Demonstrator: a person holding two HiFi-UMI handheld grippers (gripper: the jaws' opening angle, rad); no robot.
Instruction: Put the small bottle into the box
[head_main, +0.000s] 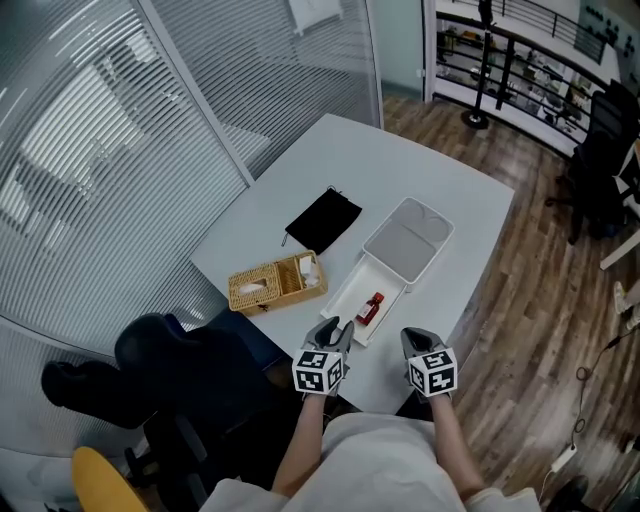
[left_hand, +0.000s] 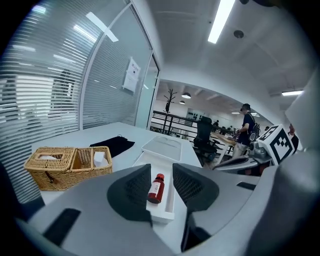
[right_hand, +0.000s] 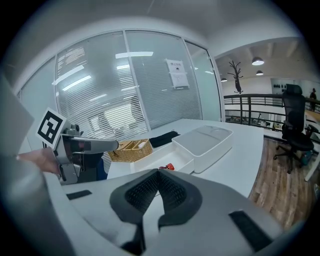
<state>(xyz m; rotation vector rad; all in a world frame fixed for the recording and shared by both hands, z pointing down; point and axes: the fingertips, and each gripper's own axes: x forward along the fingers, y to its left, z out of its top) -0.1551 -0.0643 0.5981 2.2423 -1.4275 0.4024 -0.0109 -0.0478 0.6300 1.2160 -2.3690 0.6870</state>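
At the near edge of the bench (head_main: 400, 170), you hold both grippers just short of the box (head_main: 382, 274), with nothing in either one. Your left gripper (head_main: 331, 330) has its jaws spread, with only air between the pads. The bottle (head_main: 371, 307) shows through the gap but lies well beyond the tips. Your right gripper (head_main: 418, 338) has its jaws pressed together at the tips and pinches nothing.

Just past the grippers, the small red bottle lies on its side on the floor of the open white box, toward the near end, with its cap pointing away from you. Nothing touches it, and it sits wholly inside the walls. On this showing the task's one step looks done: the bottle is in the box and free of both grippers.

To the left of the box stands a wicker basket (head_main: 275, 283), near it but apart. At the box's far end rests what appears to be its lid (head_main: 408, 238), off the opening and partly overlapping that end. Farther back, a black pouch (head_main: 322, 220) lies flat on the bench.

What is left, if anything, is small: draw the grippers clear. The task sentence does not ask for the lid to go on.
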